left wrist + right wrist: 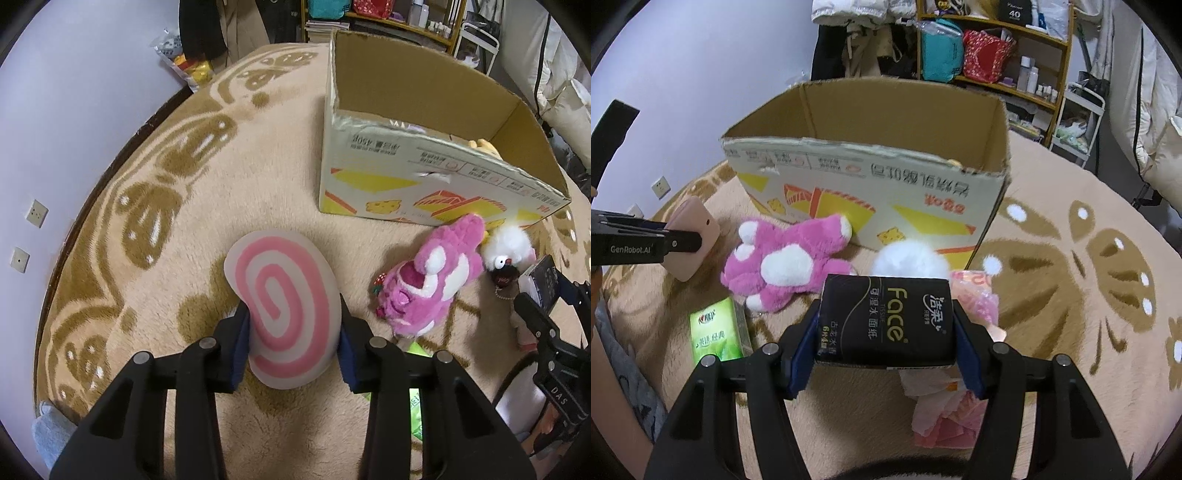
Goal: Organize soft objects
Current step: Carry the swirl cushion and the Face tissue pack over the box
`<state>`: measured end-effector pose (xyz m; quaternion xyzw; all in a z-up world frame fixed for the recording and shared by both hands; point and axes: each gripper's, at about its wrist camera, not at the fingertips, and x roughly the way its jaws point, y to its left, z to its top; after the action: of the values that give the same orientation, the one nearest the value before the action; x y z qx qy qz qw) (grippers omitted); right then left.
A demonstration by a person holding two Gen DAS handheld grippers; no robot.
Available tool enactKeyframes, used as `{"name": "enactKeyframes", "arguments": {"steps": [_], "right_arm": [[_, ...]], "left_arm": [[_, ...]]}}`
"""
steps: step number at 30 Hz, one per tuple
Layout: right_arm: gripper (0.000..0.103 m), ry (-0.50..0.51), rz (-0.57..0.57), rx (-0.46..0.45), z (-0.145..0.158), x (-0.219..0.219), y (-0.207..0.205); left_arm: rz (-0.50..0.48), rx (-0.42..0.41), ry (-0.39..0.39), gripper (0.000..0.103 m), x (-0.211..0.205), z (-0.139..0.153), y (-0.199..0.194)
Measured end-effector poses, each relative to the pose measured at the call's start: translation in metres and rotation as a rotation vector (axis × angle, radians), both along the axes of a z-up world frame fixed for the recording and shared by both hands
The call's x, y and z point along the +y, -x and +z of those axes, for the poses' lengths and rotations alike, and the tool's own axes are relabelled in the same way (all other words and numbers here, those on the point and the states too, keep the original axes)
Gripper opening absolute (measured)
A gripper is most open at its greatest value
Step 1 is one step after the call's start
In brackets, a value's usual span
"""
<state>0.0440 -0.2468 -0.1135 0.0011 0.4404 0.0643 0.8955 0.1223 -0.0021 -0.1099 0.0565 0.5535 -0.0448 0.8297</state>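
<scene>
Pale lilac wall (pixel 74 92) w/ 2 white sockets (pixel 36 213); beige plush rug w/ brown butterfly pattern (pixel 177 155); yellow wooden shelf unit (pixel 997 48) at back, white metal rack (pixel 1078 122) beside it.

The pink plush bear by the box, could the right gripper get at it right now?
Probably not yet: the right gripper is shut on the black tissue pack. The pink plush bear lies uncovered on the rug, so nothing else blocks it.

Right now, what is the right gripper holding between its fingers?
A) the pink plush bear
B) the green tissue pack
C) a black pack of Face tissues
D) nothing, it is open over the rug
C: in the right wrist view the right gripper has its blue pads pressed on both sides of the black Face tissue pack, while the pink plush bear and green tissue pack lie on the rug.
</scene>
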Motion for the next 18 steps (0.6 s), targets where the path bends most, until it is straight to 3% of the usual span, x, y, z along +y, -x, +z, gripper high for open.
{"name": "enactKeyframes", "arguments": {"steps": [5, 13, 18], "right_arm": [[0.068, -0.023, -0.022, -0.031, 0.010, -0.004, 0.002], [0.068, -0.051, -0.042, -0.119, 0.039, -0.011, 0.004], [0.068, -0.104, -0.056, -0.160, 0.059, -0.018, 0.001]], "left_arm": [[-0.007, -0.045, 0.001, 0.039, 0.000, 0.008, 0.004], [-0.031, -0.218, -0.020, 0.039, -0.008, 0.045, 0.013], [-0.032, -0.264, -0.026, 0.039, -0.006, 0.062, 0.018]]}}
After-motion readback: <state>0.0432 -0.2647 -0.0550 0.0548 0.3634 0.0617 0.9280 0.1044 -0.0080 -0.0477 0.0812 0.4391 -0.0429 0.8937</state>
